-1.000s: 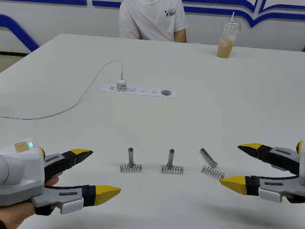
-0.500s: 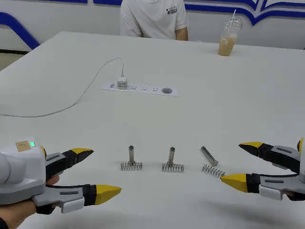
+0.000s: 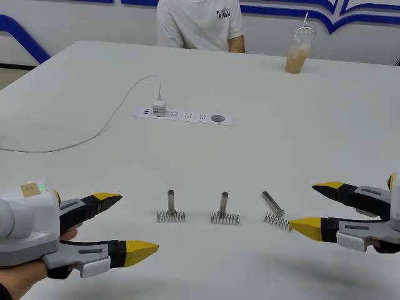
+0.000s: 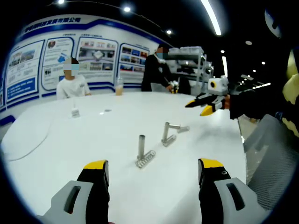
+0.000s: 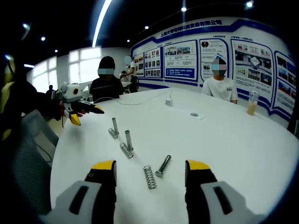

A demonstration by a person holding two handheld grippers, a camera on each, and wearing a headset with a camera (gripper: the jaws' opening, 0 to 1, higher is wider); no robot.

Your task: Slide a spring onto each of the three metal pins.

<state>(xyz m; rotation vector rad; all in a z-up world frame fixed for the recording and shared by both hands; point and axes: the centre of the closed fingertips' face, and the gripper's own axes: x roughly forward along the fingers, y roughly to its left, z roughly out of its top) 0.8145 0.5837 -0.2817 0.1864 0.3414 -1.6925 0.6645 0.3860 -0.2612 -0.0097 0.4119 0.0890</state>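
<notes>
Head view. The left gripper (image 3: 137,223) and the right gripper (image 3: 302,205) hover low over the white table (image 3: 325,125), tips pointing inward toward each other. Both have their yellow-tipped jaws spread wide and hold nothing.

Between the two grippers, slightly ahead of their tips, three metal pins stand in a row, each with its own spring.
- The left pin (image 3: 170,201), nearest the left gripper, stands upright. The left spring (image 3: 170,217) lies flat at its foot, on the side toward the person.
- The middle pin (image 3: 223,204) also stands upright, midway between the grippers. The middle spring (image 3: 225,218) lies flat at its foot.
- The right pin (image 3: 272,204), nearest the right gripper, lies on its side. The right spring (image 3: 277,221) lies just beside it, close to the right gripper's nearer jaw tip.

No spring sits on any pin.

Right gripper view. The lying pin and its spring rest between the spread jaws and just ahead of them. The two upright pins stand farther on, toward the left gripper.

Well beyond both grippers lie a power strip (image 3: 184,117) with a white cable (image 3: 106,128). At the far edge stands a drink cup (image 3: 299,53), and a person in a white shirt (image 3: 200,25) sits there.
</notes>
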